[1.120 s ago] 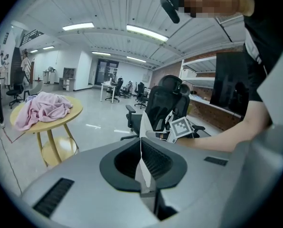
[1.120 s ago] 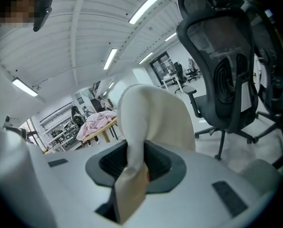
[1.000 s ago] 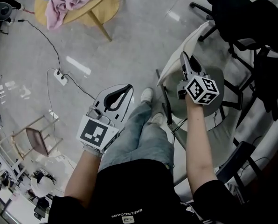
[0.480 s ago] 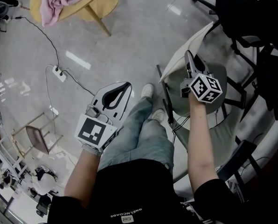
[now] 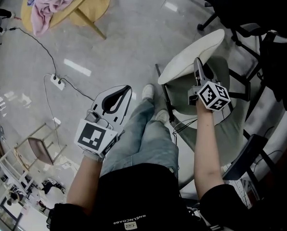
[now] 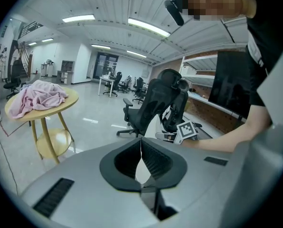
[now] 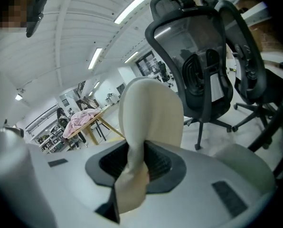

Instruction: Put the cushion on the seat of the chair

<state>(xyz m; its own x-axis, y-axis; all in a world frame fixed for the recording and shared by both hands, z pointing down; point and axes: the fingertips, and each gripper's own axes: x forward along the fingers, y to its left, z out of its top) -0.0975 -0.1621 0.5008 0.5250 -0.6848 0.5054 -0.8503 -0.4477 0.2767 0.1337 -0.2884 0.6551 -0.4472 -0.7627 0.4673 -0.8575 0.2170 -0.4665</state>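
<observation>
A cream cushion [image 5: 191, 57] hangs edge-up over the left rim of the grey-green chair seat [image 5: 219, 110]. My right gripper [image 5: 198, 70] is shut on its near edge. In the right gripper view the cushion [image 7: 151, 118] rises tall from between the ribbed pads [image 7: 158, 161], and part of the seat [image 7: 241, 158] shows low at the right. Over the person's thigh, the left gripper [image 5: 118, 96] is shut with nothing in it. Its tips meet in the left gripper view [image 6: 141, 140].
Black office chairs [image 5: 259, 18] crowd behind and to the right of the seat. At the far left a round wooden table [image 5: 93, 1] carries a pink cloth [image 5: 54, 4]. A power strip [image 5: 57, 82] and its cable lie on the floor. The person's legs and shoes [image 5: 148, 93] stand just left of the chair.
The right gripper has carried the cushion down and closer over the chair seat, and more of the cushion's broad face shows. The left gripper has stayed where it was.
</observation>
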